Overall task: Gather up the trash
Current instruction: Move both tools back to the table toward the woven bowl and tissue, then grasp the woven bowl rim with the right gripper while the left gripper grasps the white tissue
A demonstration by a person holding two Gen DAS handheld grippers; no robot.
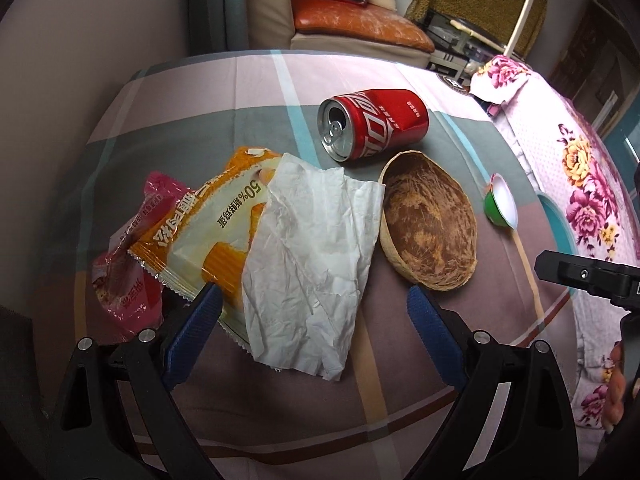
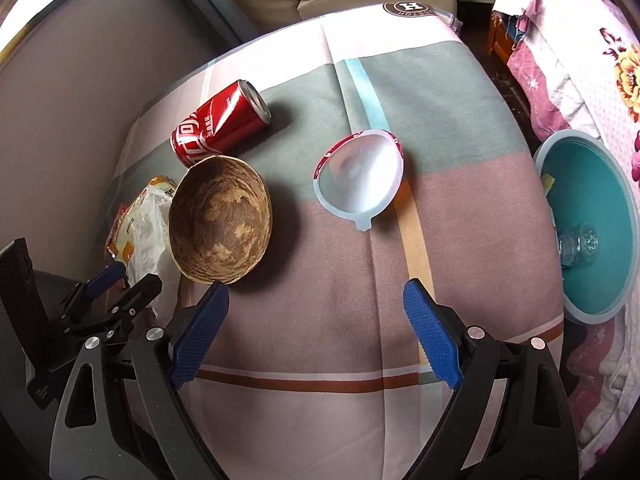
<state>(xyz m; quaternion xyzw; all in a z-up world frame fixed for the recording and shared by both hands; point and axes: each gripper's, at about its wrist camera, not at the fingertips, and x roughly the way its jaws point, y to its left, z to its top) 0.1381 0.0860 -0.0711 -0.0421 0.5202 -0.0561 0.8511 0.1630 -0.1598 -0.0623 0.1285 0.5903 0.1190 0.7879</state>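
Trash lies on a plaid-clothed table (image 1: 280, 408). In the left wrist view a crumpled white tissue (image 1: 312, 264) lies over an orange snack wrapper (image 1: 200, 232), with a pink wrapper (image 1: 128, 272) to the left. A red cola can (image 1: 376, 124) lies on its side behind them. A brown coconut-shell bowl (image 1: 430, 220) and a small green-sided cup (image 1: 500, 204) sit to the right. My left gripper (image 1: 312, 320) is open just above the tissue's near end. My right gripper (image 2: 316, 320) is open and empty, near the bowl (image 2: 222, 216) and a clear plastic cup (image 2: 360, 176). The can (image 2: 220, 120) lies beyond.
A teal bin (image 2: 592, 224) with a clear bottle (image 2: 578, 244) inside stands at the table's right edge. A floral cloth (image 1: 580, 168) covers furniture on the right. A sofa with an orange cushion (image 1: 356, 20) stands behind the table. A wall panel runs along the left.
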